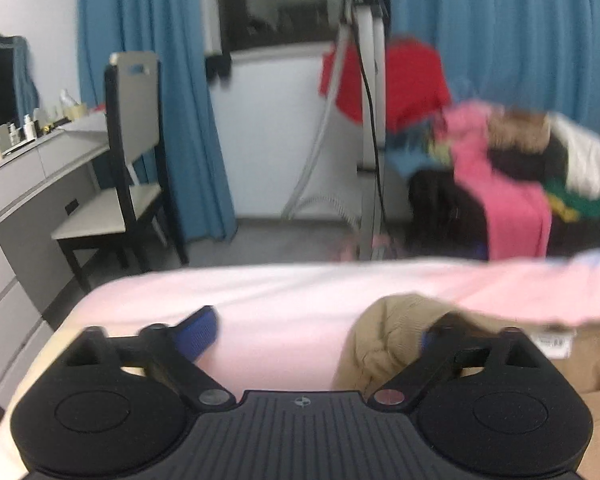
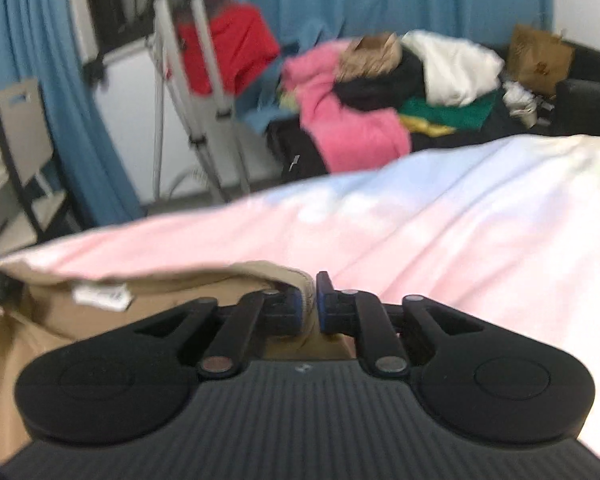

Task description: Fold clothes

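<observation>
A tan garment (image 1: 384, 344) with a white label (image 1: 550, 342) lies on the pink bed sheet (image 1: 284, 300). My left gripper (image 1: 312, 334) is open; its right finger is tucked into the garment's edge and its blue-padded left finger (image 1: 196, 330) is over bare sheet. In the right wrist view, my right gripper (image 2: 309, 304) is shut on the garment's top hem (image 2: 256, 270), lifted slightly off the sheet (image 2: 460, 232). The label (image 2: 102, 296) shows to its left.
Beyond the bed's far edge stand a tripod (image 1: 370, 120), a chair (image 1: 128, 184) and a grey desk (image 1: 32, 184) on the left. A heap of clothes (image 2: 384, 96) lies on a dark sofa at the back right. Blue curtains (image 1: 148, 100) hang behind.
</observation>
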Motion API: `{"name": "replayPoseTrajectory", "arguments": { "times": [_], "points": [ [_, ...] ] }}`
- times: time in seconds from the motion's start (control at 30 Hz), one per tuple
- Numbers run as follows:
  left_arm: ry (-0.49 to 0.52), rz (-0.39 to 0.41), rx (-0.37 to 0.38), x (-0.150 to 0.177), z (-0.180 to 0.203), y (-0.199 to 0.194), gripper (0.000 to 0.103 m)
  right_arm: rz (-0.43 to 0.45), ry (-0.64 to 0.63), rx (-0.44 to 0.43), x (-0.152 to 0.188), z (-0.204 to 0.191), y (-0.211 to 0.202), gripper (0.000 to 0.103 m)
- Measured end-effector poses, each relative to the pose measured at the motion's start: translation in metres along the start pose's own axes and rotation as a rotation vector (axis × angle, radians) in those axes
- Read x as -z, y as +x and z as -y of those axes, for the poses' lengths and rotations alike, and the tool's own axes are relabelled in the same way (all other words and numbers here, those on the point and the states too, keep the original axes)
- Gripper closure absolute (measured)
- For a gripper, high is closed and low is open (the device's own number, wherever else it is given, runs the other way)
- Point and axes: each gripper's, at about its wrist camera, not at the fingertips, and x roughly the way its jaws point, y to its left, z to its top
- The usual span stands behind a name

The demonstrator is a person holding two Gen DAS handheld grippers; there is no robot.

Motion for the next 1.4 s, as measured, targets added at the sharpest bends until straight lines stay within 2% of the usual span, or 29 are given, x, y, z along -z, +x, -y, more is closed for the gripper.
{"name": "replayPoseTrajectory", "arguments": {
  "times": [0.07, 0.1, 0.17, 0.23, 0.3, 0.4, 0.5, 0.63, 0.8, 0.93, 1.07, 1.17, 1.27, 1.4],
  "points": [
    [0.052, -0.064, 0.007, 0.007, 0.007, 0.015, 0.000, -0.019, -0.040, -0.010, 0.000, -0.005, -0.007, 0.067],
    [0.079, -0.095, 0.010, 0.010, 0.011, 0.023, 0.000, -0.026, -0.060, -0.016, 0.000, -0.008, -0.011, 0.066],
    [0.129, -0.111, -0.004, 0.005, 0.013, 0.015, 0.000, -0.027, -0.065, -0.041, 0.001, -0.007, -0.024, 0.066],
    [0.134, -0.107, 0.008, 0.004, 0.010, -0.001, 0.000, -0.011, -0.037, -0.074, 0.002, -0.003, -0.041, 0.060],
    [0.127, -0.092, 0.023, 0.003, 0.008, -0.022, 0.000, 0.020, -0.010, -0.115, 0.004, 0.002, -0.062, 0.039],
    [0.139, -0.022, 0.051, 0.004, 0.005, -0.065, 0.000, 0.063, 0.004, -0.137, 0.005, 0.007, -0.091, 0.038],
    [0.149, 0.020, 0.101, 0.010, 0.001, -0.112, 0.000, 0.068, 0.046, -0.173, 0.010, 0.013, -0.128, 0.038],
    [0.092, 0.058, 0.172, 0.035, -0.019, -0.178, 0.000, 0.091, 0.064, -0.225, 0.040, 0.022, -0.191, 0.038],
    [-0.090, 0.096, 0.257, 0.098, -0.063, -0.256, 0.000, 0.127, 0.086, -0.270, 0.090, 0.035, -0.277, 0.038],
    [-0.370, 0.082, 0.288, 0.157, -0.109, -0.284, 0.000, 0.123, 0.157, -0.269, 0.126, 0.053, -0.313, 0.038],
    [-0.582, -0.006, 0.318, 0.190, -0.141, -0.277, 0.002, 0.120, 0.257, -0.271, 0.151, 0.073, -0.331, 0.037],
    [-0.724, -0.076, 0.343, 0.203, -0.157, -0.263, 0.003, 0.088, 0.331, -0.256, 0.160, 0.083, -0.322, 0.035],
    [-0.826, -0.115, 0.375, 0.215, -0.161, -0.243, 0.007, 0.045, 0.364, -0.268, 0.161, 0.087, -0.305, 0.035],
    [-0.946, -0.159, 0.415, 0.235, -0.160, -0.212, 0.022, 0.019, 0.377, -0.275, 0.164, 0.086, -0.290, 0.035]
  ]
}}
